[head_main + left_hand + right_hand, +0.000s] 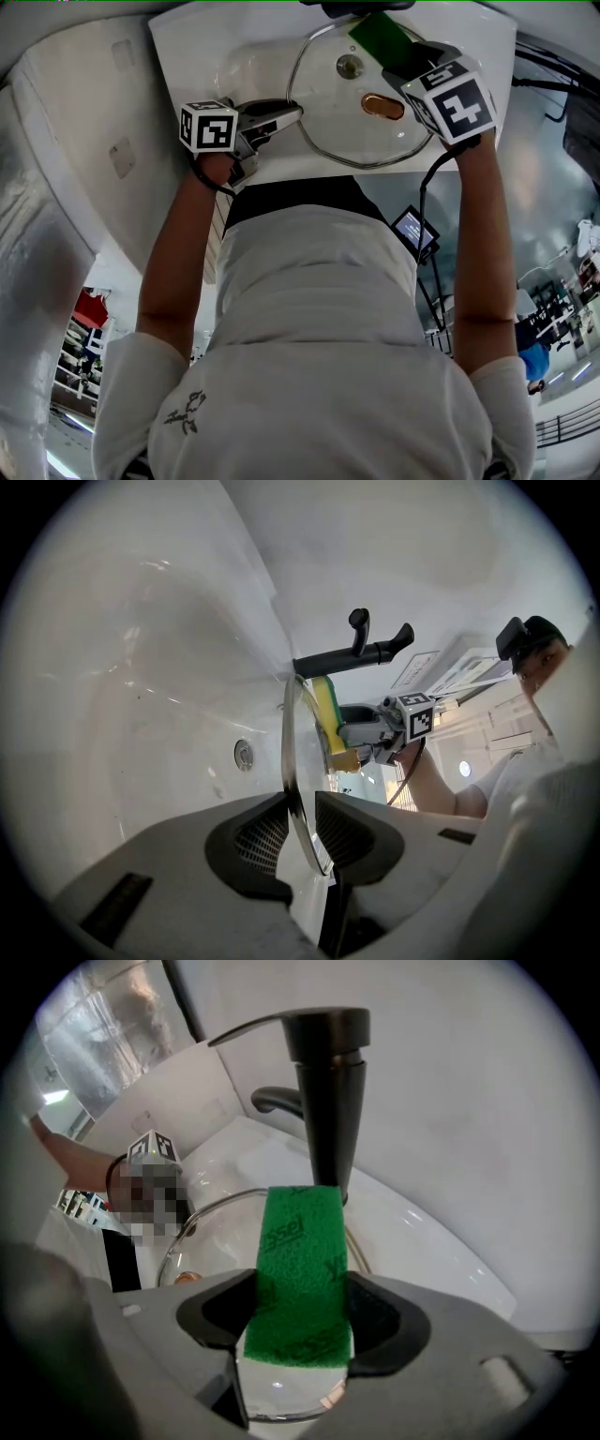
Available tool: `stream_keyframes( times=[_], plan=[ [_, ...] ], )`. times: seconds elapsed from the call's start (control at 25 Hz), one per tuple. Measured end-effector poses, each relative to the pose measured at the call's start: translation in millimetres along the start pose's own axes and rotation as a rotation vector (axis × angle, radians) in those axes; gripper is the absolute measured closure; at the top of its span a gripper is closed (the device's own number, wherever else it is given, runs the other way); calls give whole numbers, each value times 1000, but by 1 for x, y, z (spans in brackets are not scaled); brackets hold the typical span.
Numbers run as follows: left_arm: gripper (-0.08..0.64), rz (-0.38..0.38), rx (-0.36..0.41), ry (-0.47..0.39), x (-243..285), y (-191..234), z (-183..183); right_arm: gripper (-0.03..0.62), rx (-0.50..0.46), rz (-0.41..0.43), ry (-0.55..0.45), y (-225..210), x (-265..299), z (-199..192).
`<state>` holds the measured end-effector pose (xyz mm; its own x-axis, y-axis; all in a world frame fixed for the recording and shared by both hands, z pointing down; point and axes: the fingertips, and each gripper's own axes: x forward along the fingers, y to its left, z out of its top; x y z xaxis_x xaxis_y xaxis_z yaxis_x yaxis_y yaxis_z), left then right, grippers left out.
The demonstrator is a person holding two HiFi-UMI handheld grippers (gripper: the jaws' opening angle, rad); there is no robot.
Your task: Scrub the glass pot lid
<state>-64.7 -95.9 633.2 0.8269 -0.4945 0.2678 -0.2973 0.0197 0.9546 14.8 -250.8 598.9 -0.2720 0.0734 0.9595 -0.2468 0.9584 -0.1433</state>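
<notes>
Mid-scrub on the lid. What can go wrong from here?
1. The left gripper holds the glass lid only by its thin rim; pressure on the sponge from the right gripper could lever it loose into the sink.
2. The black faucet stands close behind the sponge; a long stroke might knock it.

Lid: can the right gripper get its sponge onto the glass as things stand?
Probably yes. The left gripper holds the lid by its rim over the sink, and the right gripper has the sponge right at the glass face, with nothing between them.
</notes>
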Motion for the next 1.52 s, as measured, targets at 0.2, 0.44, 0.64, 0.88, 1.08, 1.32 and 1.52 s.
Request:
stream_keyframes(
  times=[0.2, 0.44, 0.64, 0.88, 1.08, 1.32, 1.52],
  plan=[
    [471, -2, -6, -1, 0, 0, 0, 299, -13, 51, -18, 21, 2, 5],
    [471, -2, -8, -2, 0, 0, -1, 299, -149, 57, 12, 45, 11, 27],
    [471, -3, -11, -1, -1, 1, -1, 299, -264, 27, 39, 63, 21, 45],
    [471, -10, -22, -16, -2, 0, 0, 299, -293, 15, 23, 88, 28, 56],
    [472, -13, -25, -13, 0, -1, 0, 299, -283, 25, -13, 116, 33, 57],
    [472, -5, -22, -15, -2, 3, -2, 301, -207, -37, -57, 135, 34, 44],
    [472, -11, -35, -23, 0, 2, -5, 301, -187, -66, -78, 150, 29, 24]
  ],
)
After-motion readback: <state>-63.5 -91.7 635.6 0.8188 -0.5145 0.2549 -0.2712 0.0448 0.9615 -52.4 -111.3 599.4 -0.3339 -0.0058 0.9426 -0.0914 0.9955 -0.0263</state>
